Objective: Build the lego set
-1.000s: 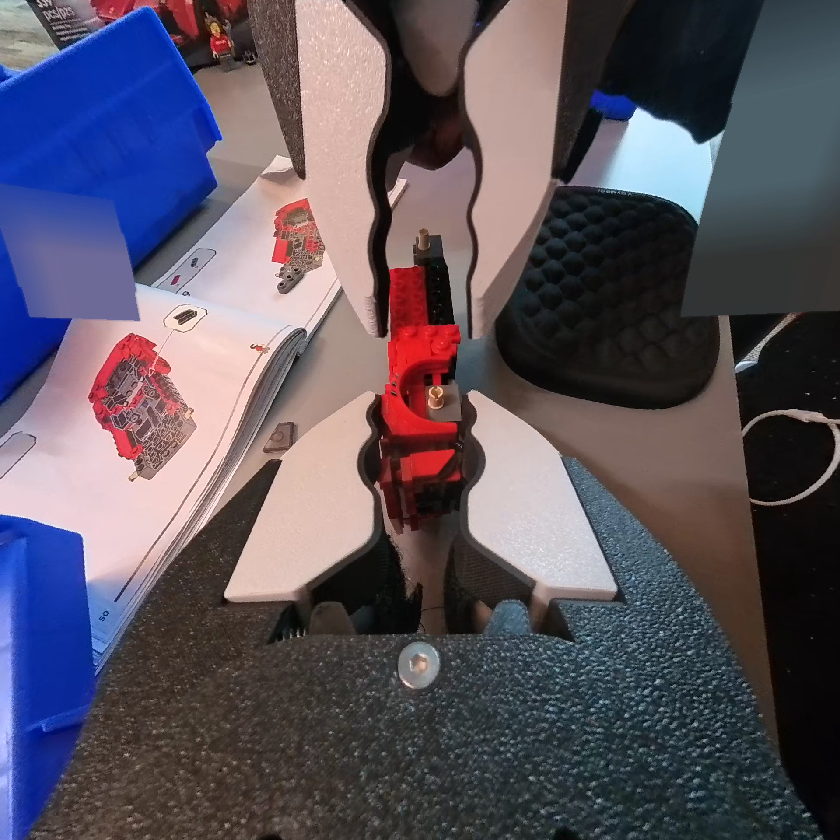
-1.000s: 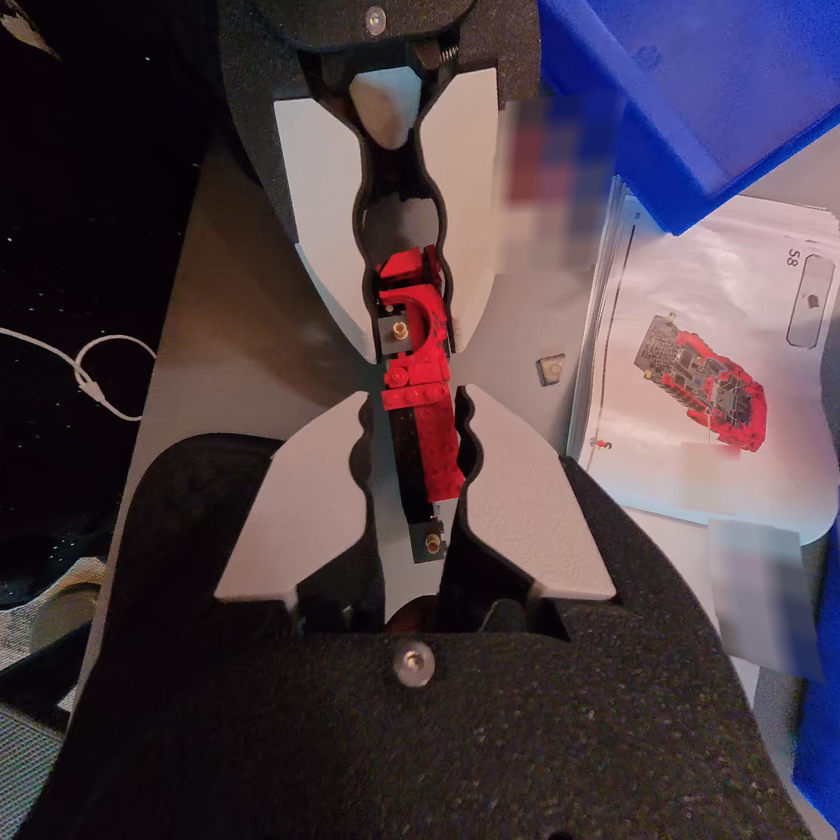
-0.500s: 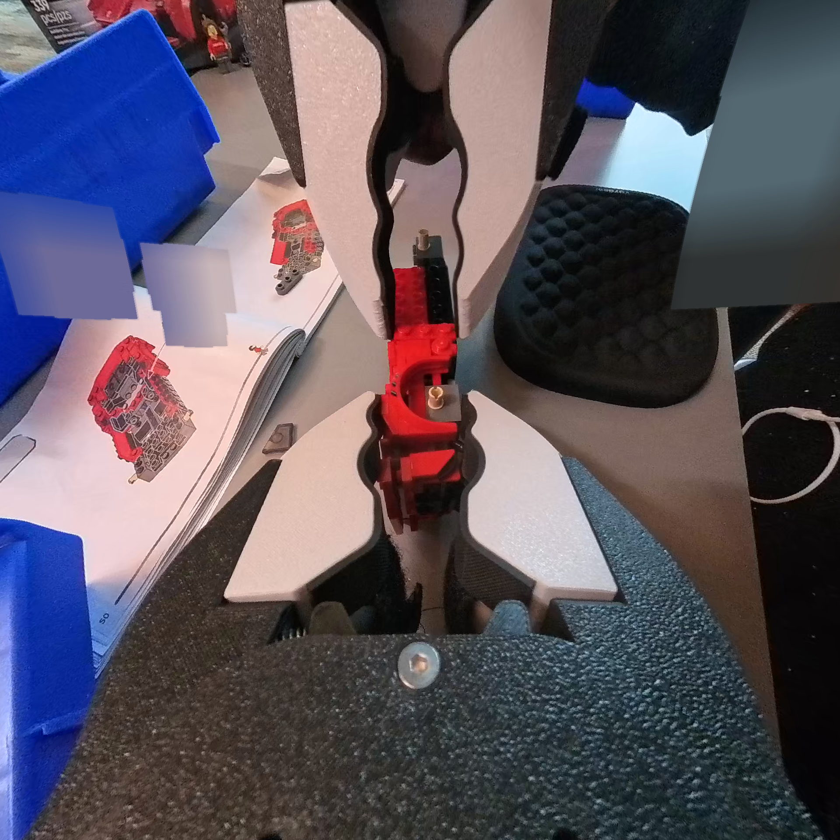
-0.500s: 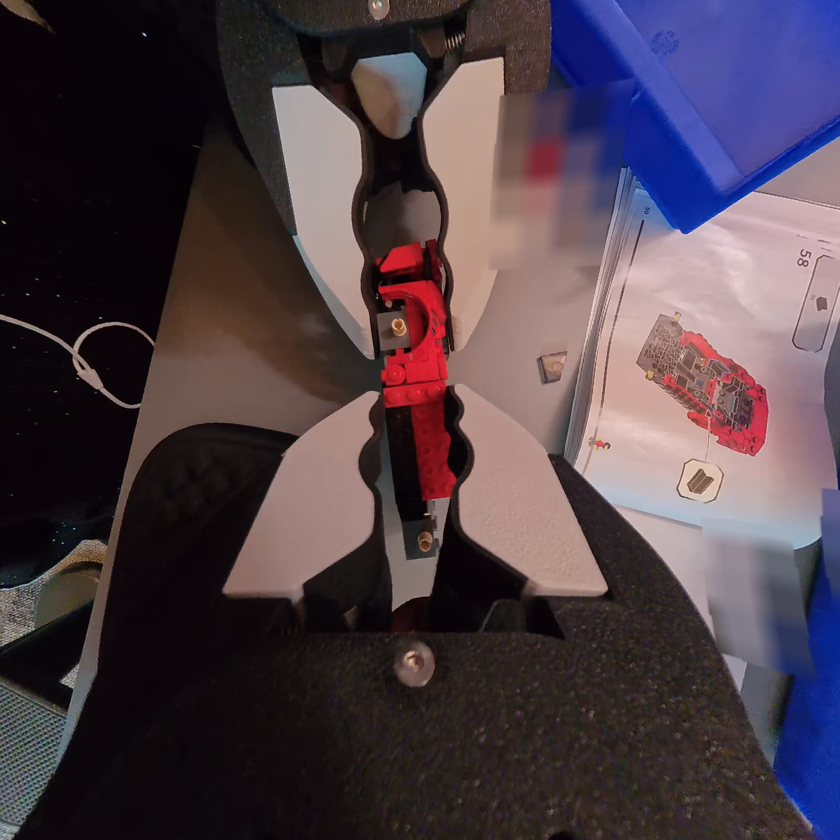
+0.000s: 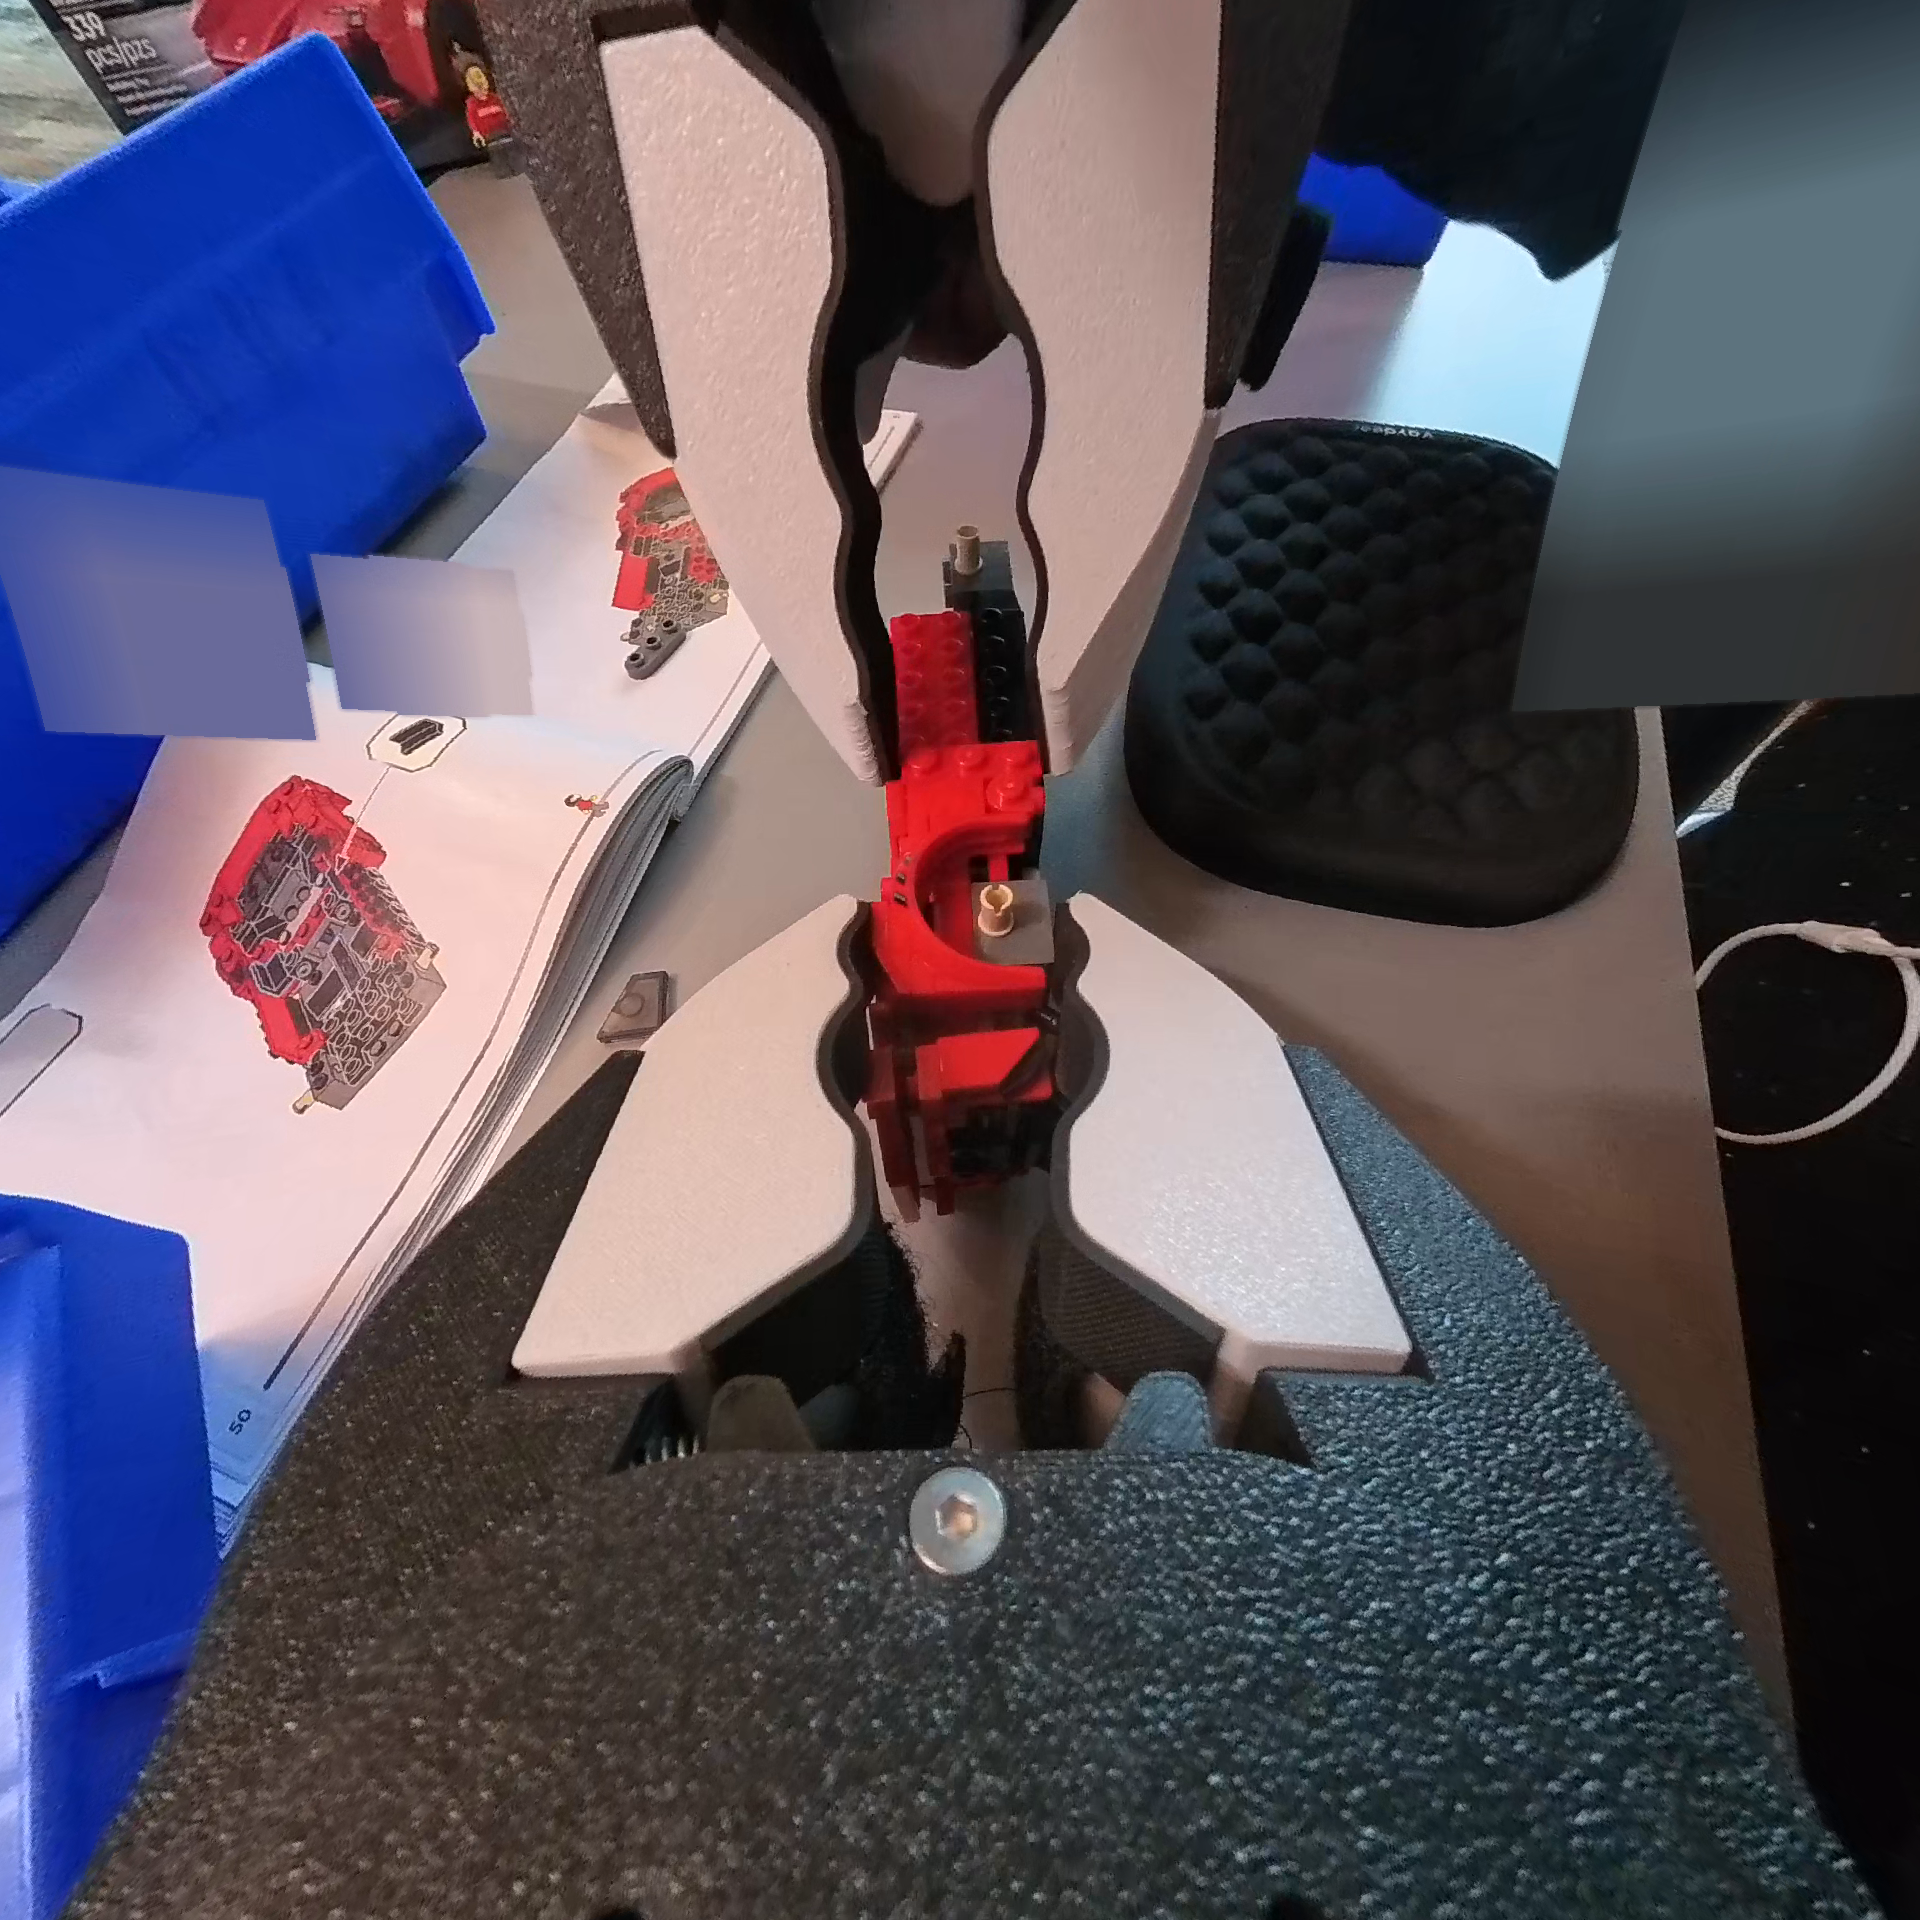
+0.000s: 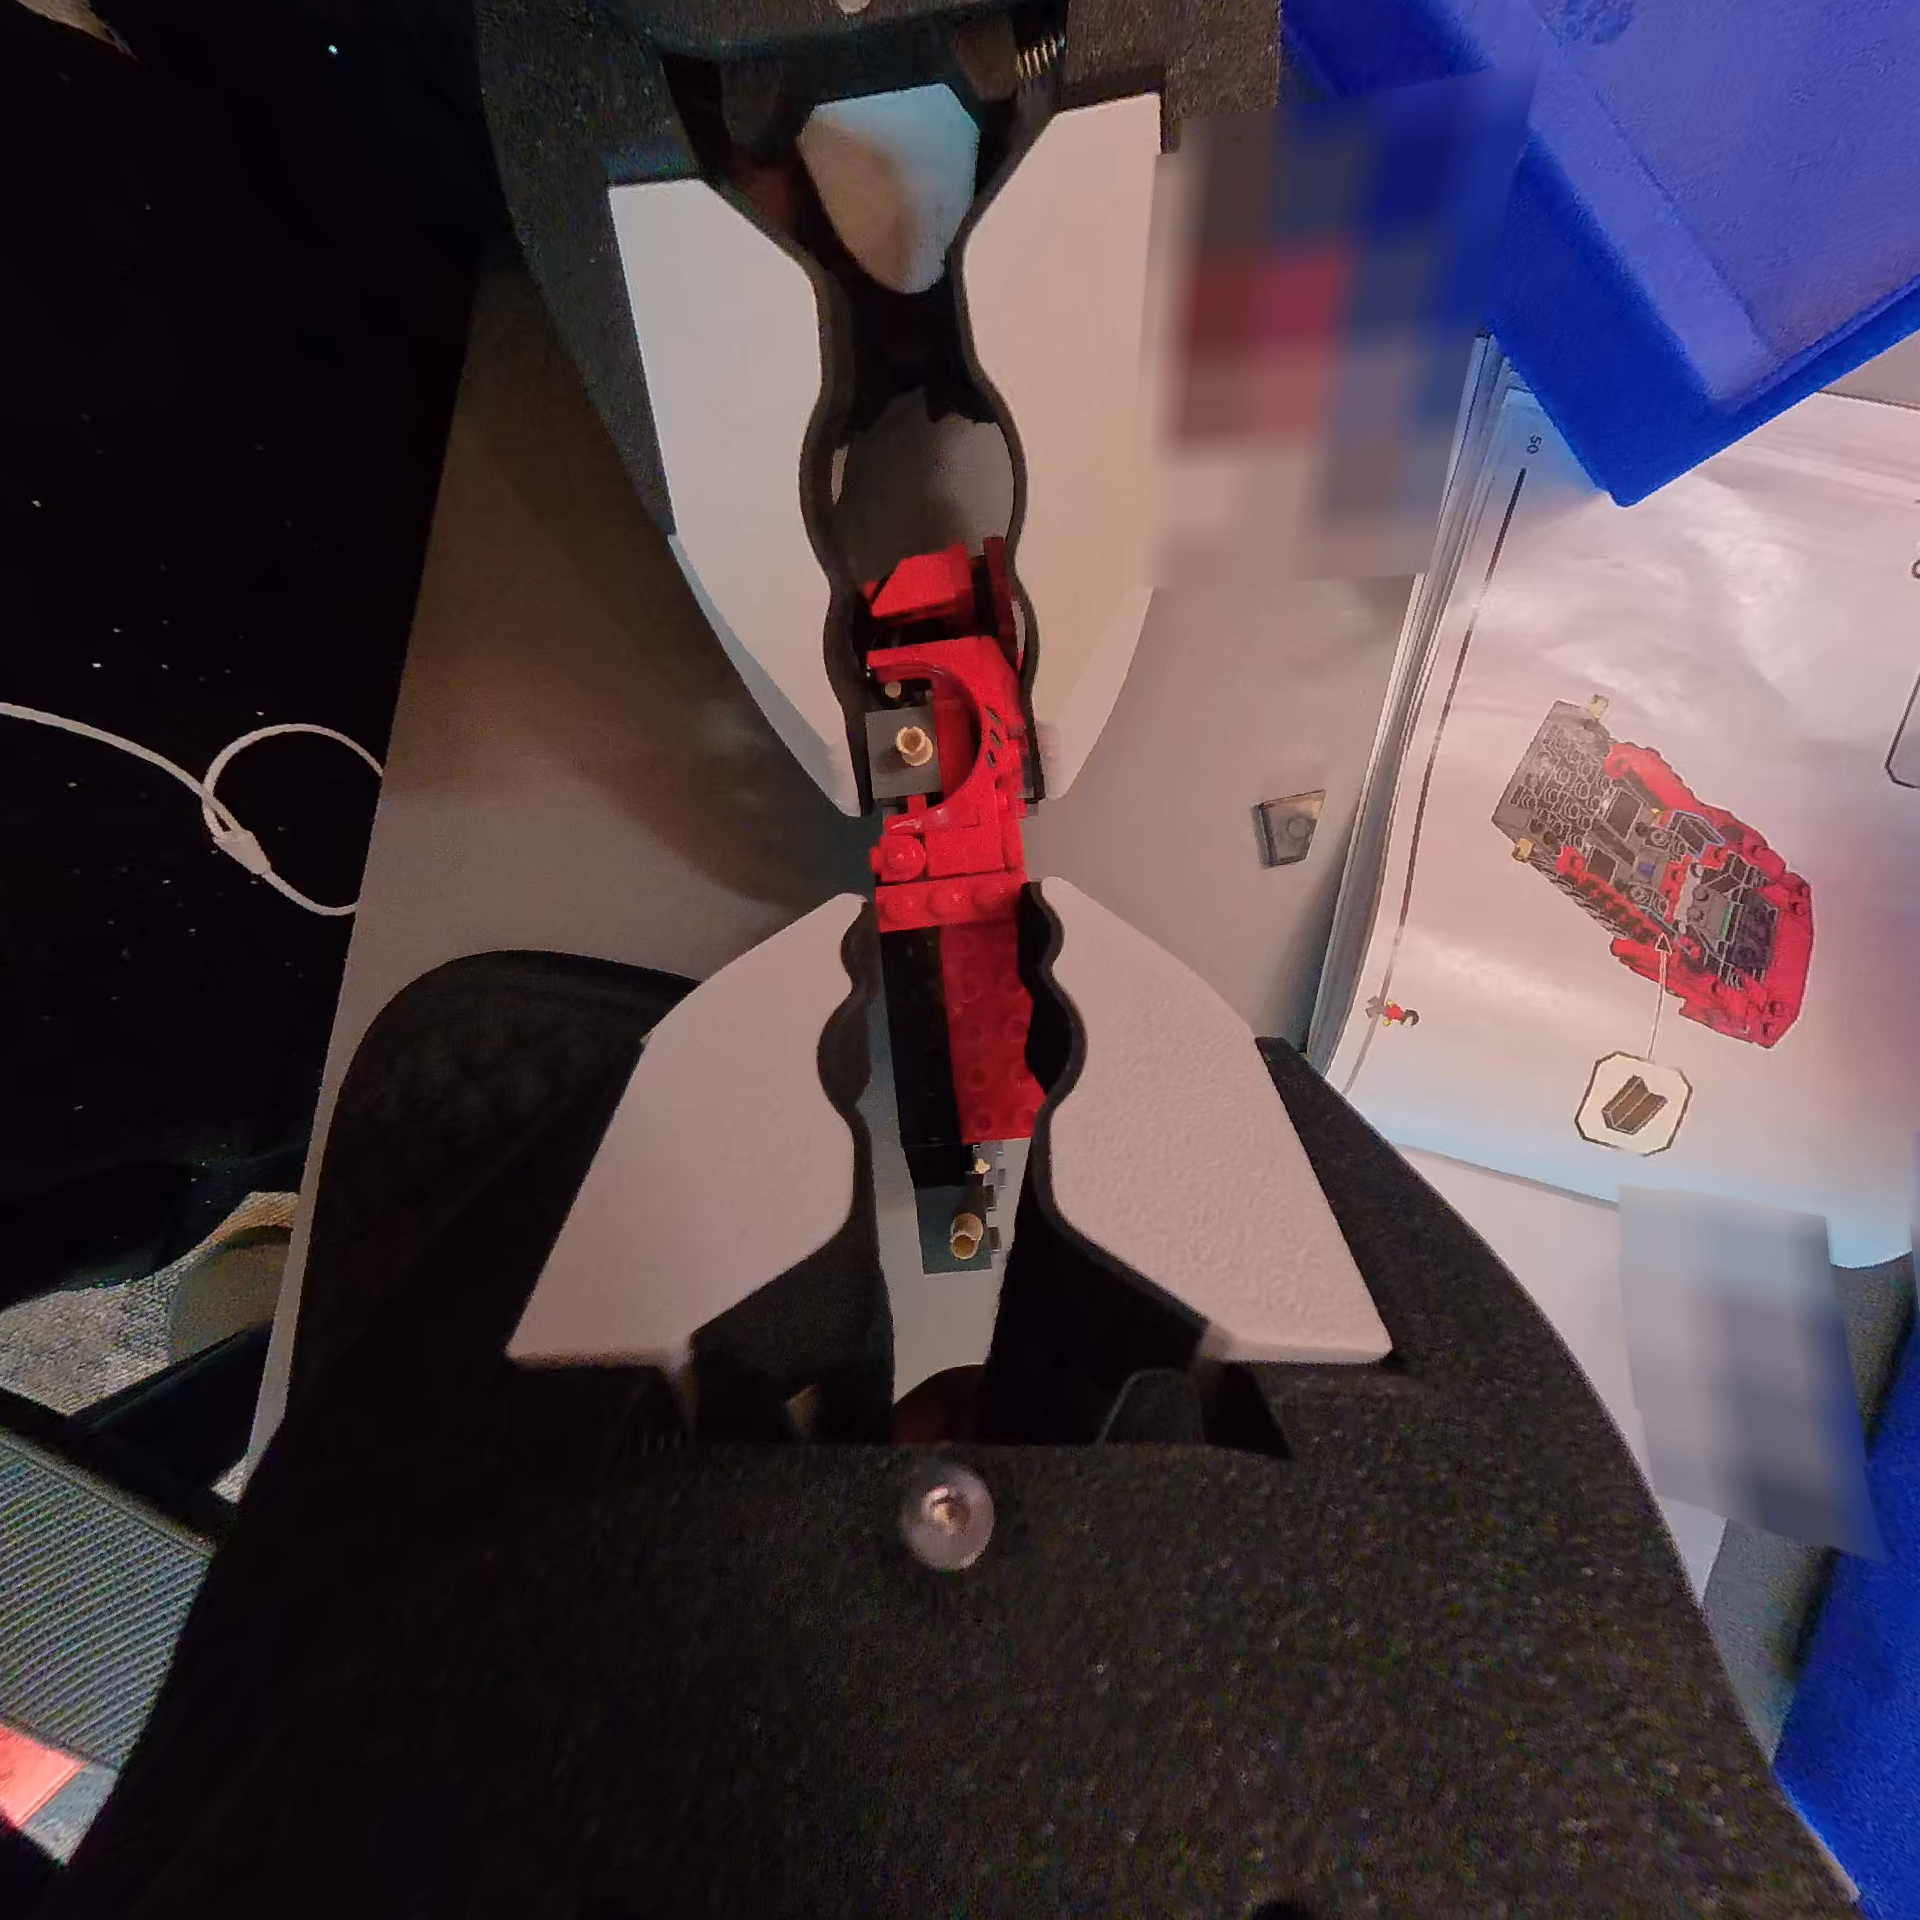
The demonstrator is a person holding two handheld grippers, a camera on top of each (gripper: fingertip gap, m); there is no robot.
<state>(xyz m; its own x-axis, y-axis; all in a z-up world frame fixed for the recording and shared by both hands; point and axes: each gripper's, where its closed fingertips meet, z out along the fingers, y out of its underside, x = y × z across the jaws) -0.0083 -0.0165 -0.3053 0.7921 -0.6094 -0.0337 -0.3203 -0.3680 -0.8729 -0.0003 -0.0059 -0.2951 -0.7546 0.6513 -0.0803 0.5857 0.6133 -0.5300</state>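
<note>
A partly built red and black lego car body with tan pins sticking out is held in the air between both grippers, above the grey table. My left gripper is shut on its near red end with the wheel arch. My right gripper comes in from the far side, its fingers closed on the red and black brick end. In the right wrist view the right gripper grips the studded end of the car body, and the left gripper faces it from above.
An open instruction booklet lies left of the grippers, with a small dark grey piece beside it. Blue bins stand at the left. A black padded rest lies right, near the table edge. A white cord lies beyond. Both grippers' tips are close together, under 4 cm apart.
My right gripper's fingers have closed from a wider gap onto the far end of the car body. My left gripper has kept its hold and barely moved.
</note>
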